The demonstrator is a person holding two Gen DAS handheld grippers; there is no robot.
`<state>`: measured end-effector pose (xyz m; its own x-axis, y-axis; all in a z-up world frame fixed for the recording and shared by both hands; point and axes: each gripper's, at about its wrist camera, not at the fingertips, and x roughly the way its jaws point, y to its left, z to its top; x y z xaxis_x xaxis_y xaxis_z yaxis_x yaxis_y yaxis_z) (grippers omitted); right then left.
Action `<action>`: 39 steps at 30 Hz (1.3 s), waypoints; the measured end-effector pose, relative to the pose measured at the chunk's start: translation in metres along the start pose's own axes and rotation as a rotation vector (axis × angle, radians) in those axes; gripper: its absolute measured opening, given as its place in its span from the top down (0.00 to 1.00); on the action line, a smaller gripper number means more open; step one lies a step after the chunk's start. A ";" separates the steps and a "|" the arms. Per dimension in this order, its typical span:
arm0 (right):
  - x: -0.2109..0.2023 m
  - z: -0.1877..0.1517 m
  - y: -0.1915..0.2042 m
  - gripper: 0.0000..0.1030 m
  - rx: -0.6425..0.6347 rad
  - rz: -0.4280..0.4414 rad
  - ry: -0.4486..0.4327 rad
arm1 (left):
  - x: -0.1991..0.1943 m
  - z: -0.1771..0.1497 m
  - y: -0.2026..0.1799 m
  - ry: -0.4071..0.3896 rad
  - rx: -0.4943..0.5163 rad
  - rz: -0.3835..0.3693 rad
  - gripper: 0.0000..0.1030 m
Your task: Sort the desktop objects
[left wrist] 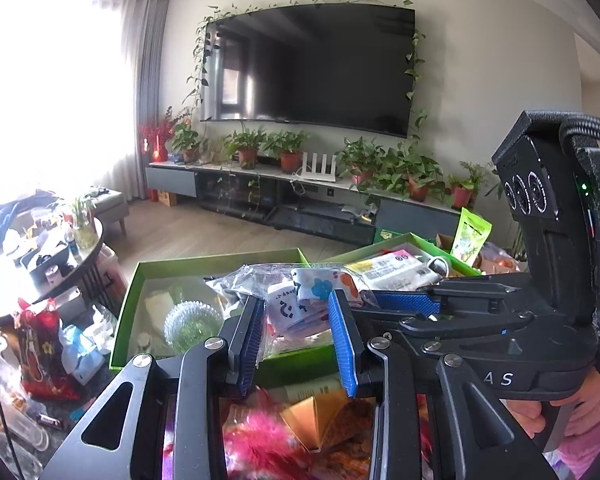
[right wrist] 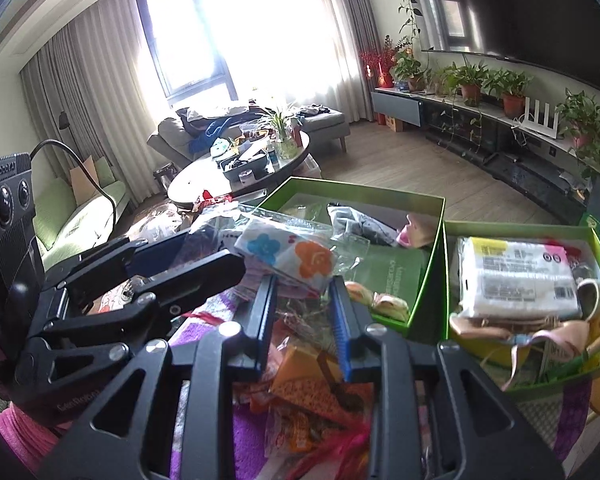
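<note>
A clear plastic bag with flower-print cloth hangs between both grippers above the near edge of a green box. My left gripper has its fingers on either side of the bag and grips it. My right gripper sits just under the same bag, its fingers apart; the bag's lower edge lies between the tips. The right gripper also shows in the left wrist view, reaching in from the right. A second green box on the right holds a white packet and ribbons.
Snack packets, an orange carton and a pink feather lie on the purple cloth below the grippers. A red bag stands at the left. A cluttered round table, sofa and TV cabinet with potted plants lie beyond.
</note>
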<state>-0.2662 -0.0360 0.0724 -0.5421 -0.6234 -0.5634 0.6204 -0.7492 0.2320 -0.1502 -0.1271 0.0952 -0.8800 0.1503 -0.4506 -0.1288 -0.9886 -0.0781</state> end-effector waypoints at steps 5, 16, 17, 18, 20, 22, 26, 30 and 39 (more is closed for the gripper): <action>0.008 0.009 -0.008 0.72 0.015 0.007 -0.002 | 0.012 0.011 0.003 0.000 0.015 -0.001 0.68; 0.028 0.027 -0.024 0.72 0.014 -0.009 0.012 | 0.046 0.025 0.019 0.037 0.004 -0.033 0.68; 0.030 0.028 -0.026 0.72 0.017 -0.011 0.015 | 0.050 0.025 0.021 0.042 0.001 -0.035 0.68; 0.033 0.030 -0.029 0.72 0.019 -0.012 0.020 | 0.054 0.025 0.021 0.048 -0.002 -0.037 0.68; 0.039 0.032 -0.035 0.72 0.027 -0.015 0.026 | 0.062 0.025 0.024 0.059 -0.007 -0.041 0.68; 0.044 0.031 -0.039 0.72 0.034 -0.018 0.033 | 0.069 0.025 0.025 0.067 -0.010 -0.044 0.68; 0.054 0.029 -0.049 0.72 0.044 -0.020 0.047 | 0.084 0.022 0.025 0.085 -0.002 -0.048 0.68; 0.061 0.029 -0.053 0.72 0.053 -0.027 0.058 | 0.094 0.019 0.026 0.098 -0.008 -0.056 0.68; 0.070 0.029 -0.061 0.72 0.069 -0.048 0.070 | 0.114 0.012 0.028 0.132 -0.015 -0.065 0.68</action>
<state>-0.3585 -0.0405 0.0412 -0.5276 -0.5715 -0.6285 0.5529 -0.7927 0.2567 -0.2602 -0.1377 0.0524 -0.8022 0.2155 -0.5568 -0.1761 -0.9765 -0.1242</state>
